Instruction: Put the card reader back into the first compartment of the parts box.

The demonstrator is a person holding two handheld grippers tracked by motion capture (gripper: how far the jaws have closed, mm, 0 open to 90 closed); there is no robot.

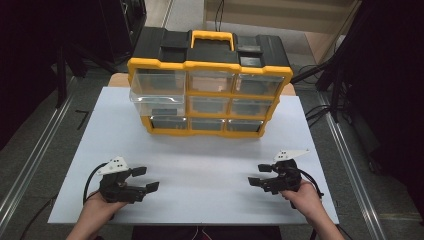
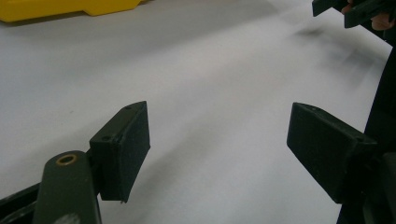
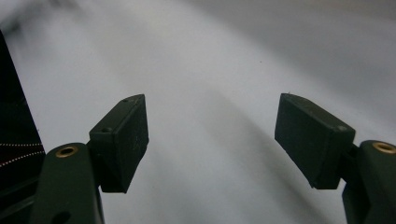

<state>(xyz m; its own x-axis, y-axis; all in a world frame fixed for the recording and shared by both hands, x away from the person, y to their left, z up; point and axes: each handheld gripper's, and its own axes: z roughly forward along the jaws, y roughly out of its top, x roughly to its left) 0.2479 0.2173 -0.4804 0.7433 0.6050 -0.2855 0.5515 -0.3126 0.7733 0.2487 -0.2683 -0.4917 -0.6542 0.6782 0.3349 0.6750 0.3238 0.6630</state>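
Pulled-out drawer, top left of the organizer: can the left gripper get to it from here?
Probably yes. The left gripper is open and holds nothing, and only bare table lies between it and the drawer, which juts out from the organizer.

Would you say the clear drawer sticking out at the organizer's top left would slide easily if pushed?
The clear drawer looks like thin rigid plastic, so probably light and stiff. It already juts from the organizer, so a push likely slides it in.

Organizer case: yellow frame, black top, yellow handle, clear drawers. Desk: plain white. Left hand-held gripper and right hand-held gripper: black, grey top plates.
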